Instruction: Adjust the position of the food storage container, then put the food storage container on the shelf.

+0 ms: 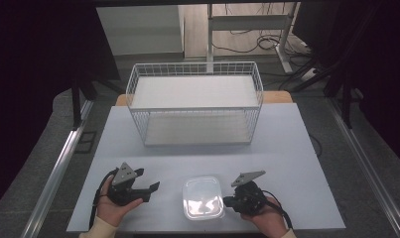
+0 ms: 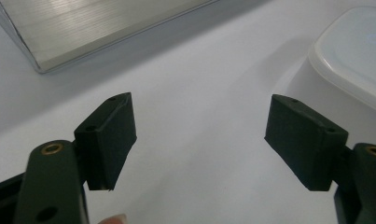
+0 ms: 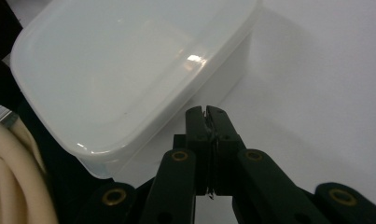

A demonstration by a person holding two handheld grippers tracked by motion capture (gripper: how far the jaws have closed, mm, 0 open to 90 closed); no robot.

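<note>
While both grippers were held low over the near edge of the table (image 1: 287, 144), a lidded tub (image 1: 203, 197) was seen lying between them; it was of translucent white plastic, rectangular with rounded corners, and it sat flat on the pale surface close to the front edge.

The left gripper (image 1: 150, 191) was held in the person's left hand (image 1: 113, 208), just left of the tub and apart from it; in the left gripper view its jaws were spread wide, with only bare table between them, and nothing was gripped; the tub (image 2: 353, 56) was seen off to the upper right of that view, beyond the right-hand jaw and not touched by it; a strip of brushed metal (image 2: 97, 28) was seen at the upper left.

The right gripper (image 1: 227, 201) was held in the right hand (image 1: 267, 218), close against the tub's right side; in the right gripper view its jaws (image 3: 206, 116) were pressed together, pad to pad, with nothing between them; their tips were placed just beside the tub (image 3: 129, 70), at its wall below the lid's rim; whether they touched it could not be told.

Farther back, a white wire basket (image 1: 195, 104) stood near the table's far edge, well apart from the tub and both grippers.
</note>
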